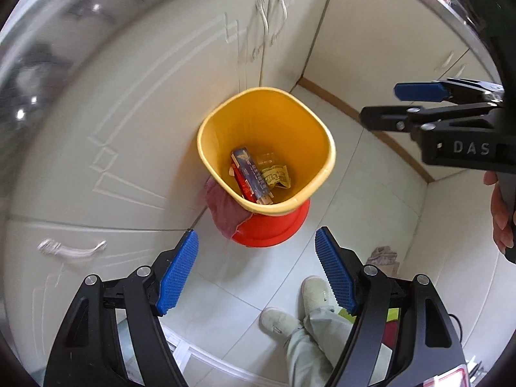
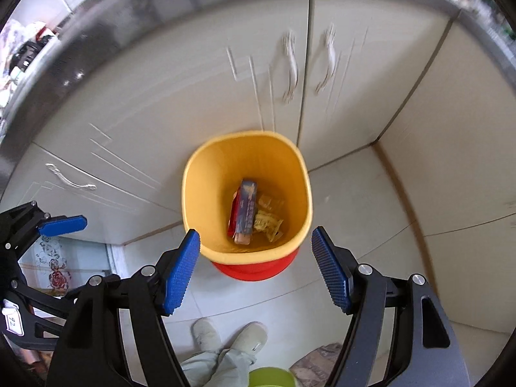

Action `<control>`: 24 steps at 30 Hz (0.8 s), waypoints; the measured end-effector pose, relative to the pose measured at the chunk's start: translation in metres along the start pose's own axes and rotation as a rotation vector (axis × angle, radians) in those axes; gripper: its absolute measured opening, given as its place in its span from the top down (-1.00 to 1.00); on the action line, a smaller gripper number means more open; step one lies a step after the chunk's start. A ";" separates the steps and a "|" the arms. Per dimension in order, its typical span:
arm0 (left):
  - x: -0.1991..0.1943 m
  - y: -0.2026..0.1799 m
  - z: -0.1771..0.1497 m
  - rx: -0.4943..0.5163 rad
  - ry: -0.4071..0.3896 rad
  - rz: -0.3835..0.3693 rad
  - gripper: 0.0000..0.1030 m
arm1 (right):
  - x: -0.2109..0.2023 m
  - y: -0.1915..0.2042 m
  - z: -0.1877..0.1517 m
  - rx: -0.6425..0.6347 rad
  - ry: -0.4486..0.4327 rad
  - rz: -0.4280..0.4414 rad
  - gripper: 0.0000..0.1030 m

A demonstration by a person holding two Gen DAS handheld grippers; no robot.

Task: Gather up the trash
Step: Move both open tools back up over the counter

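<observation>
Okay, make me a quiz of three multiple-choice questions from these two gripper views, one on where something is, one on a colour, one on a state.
1. Where does the blue and red box lie?
A on the floor
B inside the yellow bin
C on the counter

2. What colour is the base under the bin?
A red
B green
C black

3. How is the left gripper?
A shut on a cloth
B shut on the box
C open, empty

Answers: B, it lies on the bin's bottom beside a yellow wrapper; A, red shows below the rim; C, only floor shows between its blue pads.
</observation>
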State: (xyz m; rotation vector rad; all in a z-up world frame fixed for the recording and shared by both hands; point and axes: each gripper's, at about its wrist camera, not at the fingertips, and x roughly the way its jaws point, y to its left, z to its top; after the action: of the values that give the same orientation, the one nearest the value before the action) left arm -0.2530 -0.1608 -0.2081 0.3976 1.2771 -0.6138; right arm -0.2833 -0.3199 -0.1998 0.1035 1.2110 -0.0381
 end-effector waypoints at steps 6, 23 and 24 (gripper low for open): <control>-0.065 0.009 -0.023 -0.065 -0.067 0.055 -0.47 | -0.078 0.021 -0.006 -0.021 -0.129 -0.030 -0.41; -0.137 0.056 0.032 -0.290 -0.242 0.133 -0.58 | -0.141 0.017 0.058 -0.028 -0.309 0.056 -0.52; -0.139 0.060 0.036 -0.305 -0.243 0.136 -0.58 | -0.141 0.018 0.063 -0.031 -0.314 0.059 -0.52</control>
State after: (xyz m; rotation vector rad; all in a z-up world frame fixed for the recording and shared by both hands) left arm -0.2109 -0.1070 -0.0682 0.1498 1.0789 -0.3330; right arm -0.2724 -0.3124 -0.0446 0.1015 0.8937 0.0160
